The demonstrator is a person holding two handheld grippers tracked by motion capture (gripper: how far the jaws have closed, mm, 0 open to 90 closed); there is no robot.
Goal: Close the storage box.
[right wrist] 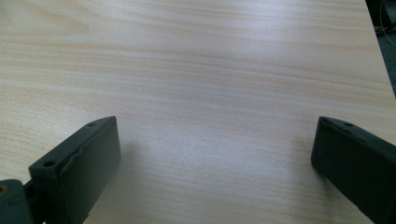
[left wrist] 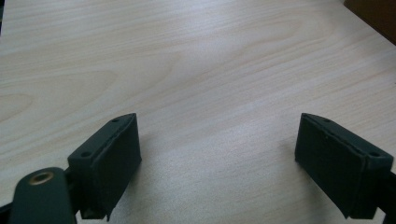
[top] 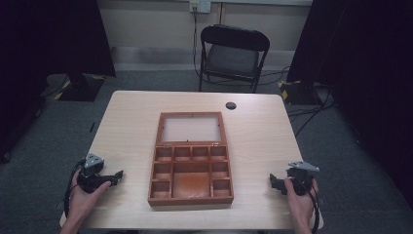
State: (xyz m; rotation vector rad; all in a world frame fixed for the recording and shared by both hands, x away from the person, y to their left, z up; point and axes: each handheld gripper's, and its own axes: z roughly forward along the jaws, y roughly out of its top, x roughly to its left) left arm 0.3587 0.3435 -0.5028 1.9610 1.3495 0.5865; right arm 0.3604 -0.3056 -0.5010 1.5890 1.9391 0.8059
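Note:
An open wooden box [top: 191,168] with several small compartments lies in the middle of the light wood table [top: 131,117]. Its glass-paned lid [top: 190,128] is folded flat away from me. My left gripper [top: 118,175] rests low on the table left of the box, jaws pointing toward it. In the left gripper view that gripper [left wrist: 217,154] stands open over bare wood, with a corner of the box [left wrist: 373,16] at top right. My right gripper [top: 272,181] sits right of the box, pointing left. The right gripper view shows it [right wrist: 215,161] open with nothing between the jaws.
A black folding chair [top: 233,53] stands beyond the far edge of the table. A round black cable port [top: 231,105] is set in the tabletop near that edge. Dark curtains and stand bases flank the table on both sides. Cables run across the grey floor.

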